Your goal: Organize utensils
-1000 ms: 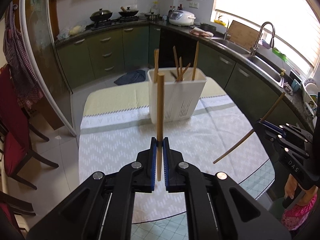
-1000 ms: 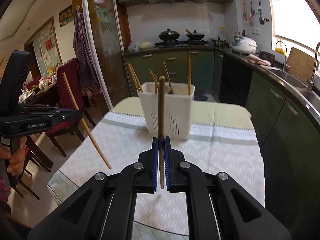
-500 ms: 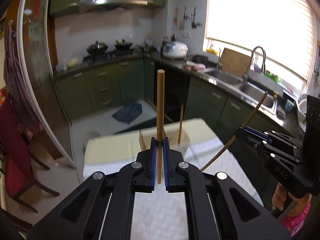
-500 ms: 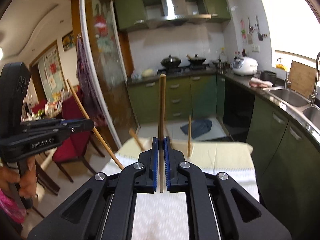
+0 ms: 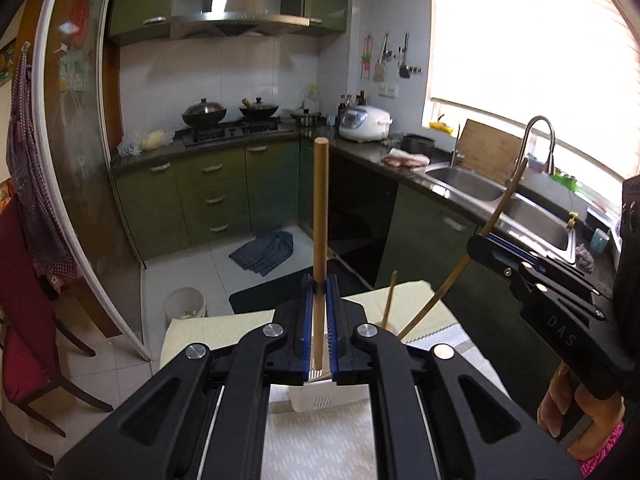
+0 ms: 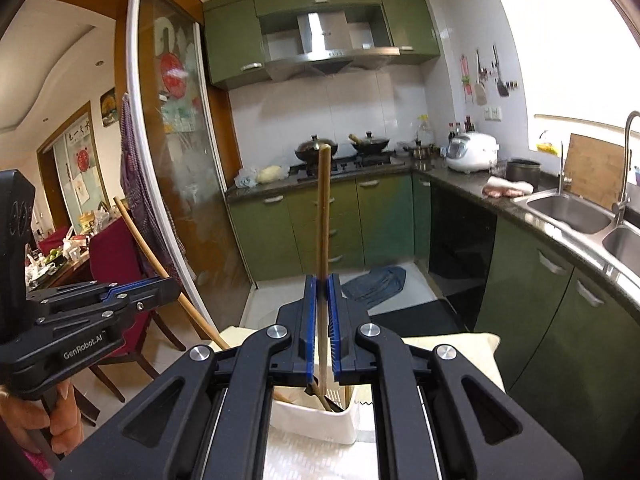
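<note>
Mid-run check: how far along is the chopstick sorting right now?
Partly done: at least one chopstick already stands in the white holder. In hand: the left gripper and right gripper each clamp one chopstick, held above the holder. Left: lower both in and release. Whether any remain on the table is out of view.

woks (image 5: 204, 114) on stove | rice cooker (image 5: 365, 123) on counter | cloth (image 5: 264, 252) on floor | sink (image 5: 464, 184)

left wrist: faces stove (image 5: 230, 130) | right wrist: same | share holder (image 6: 316, 420)
</note>
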Demonstrator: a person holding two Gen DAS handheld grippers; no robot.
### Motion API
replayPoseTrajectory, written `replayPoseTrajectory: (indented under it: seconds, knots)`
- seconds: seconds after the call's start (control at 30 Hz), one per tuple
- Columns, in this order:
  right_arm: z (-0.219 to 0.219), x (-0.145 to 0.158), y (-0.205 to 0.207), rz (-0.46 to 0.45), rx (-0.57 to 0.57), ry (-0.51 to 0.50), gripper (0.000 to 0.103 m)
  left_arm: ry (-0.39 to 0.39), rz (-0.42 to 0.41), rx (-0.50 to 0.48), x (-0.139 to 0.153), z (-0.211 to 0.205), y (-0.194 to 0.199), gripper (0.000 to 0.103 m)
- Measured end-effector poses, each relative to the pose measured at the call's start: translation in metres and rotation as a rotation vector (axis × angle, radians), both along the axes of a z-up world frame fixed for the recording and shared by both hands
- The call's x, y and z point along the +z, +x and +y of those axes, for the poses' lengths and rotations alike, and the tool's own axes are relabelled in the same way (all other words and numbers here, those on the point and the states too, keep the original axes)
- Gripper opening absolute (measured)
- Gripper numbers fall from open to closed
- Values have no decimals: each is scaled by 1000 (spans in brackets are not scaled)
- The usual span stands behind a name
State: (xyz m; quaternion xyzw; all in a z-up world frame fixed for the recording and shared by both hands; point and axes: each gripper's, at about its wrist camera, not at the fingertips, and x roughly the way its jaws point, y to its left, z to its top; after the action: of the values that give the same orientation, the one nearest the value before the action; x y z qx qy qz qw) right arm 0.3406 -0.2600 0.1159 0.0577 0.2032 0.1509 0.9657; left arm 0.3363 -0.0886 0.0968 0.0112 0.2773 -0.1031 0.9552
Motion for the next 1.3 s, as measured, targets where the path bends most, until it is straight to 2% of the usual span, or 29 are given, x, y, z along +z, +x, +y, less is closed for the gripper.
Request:
replayPoseTrajectory:
  seconds: [0.23,0.4,0.47,0.57,0.63,0.77,0.9,0.97,1.03,1.07,1.17,1.2,1.3]
  knots:
    - [16,-58,41,120,17,-42,7,36,88,-10,-48,-8,24,7]
    - [30,-94,48,169,27,-76,7,38,105,-9,-71,-7,25,8]
    - [34,-105,48,186,30,-91,7,29,117,-6,-77,-6,25,21]
    - [40,-119,47,205,35,-113,7,30,117,-1,-85,-4,23,32]
    - [42,-125,43,210,34,-122,14,40,114,-1,-89,-4,21,35]
    - [40,-125,32,201,28,-124,14,35,110,-4,-91,-3,14,35]
    - [34,-114,-3,140,31,-114,38,-3,81,-5,-77,4,-4,39]
    - [31,-109,-28,104,28,-122,48,-27,45,-3,-68,8,-24,65]
    - [27,-107,-61,59,19,-135,65,-30,-7,6,-62,13,-50,78]
    - [25,-109,-80,36,8,-151,69,-21,-41,12,-61,15,-68,82]
    - [20,-117,-128,-5,-15,-177,81,33,-111,24,-68,19,-118,89]
    - [17,-120,-142,-12,-20,-179,89,39,-121,27,-72,21,-130,89]
    - [12,-130,-181,-13,-18,-172,94,34,-114,32,-89,29,-165,91]
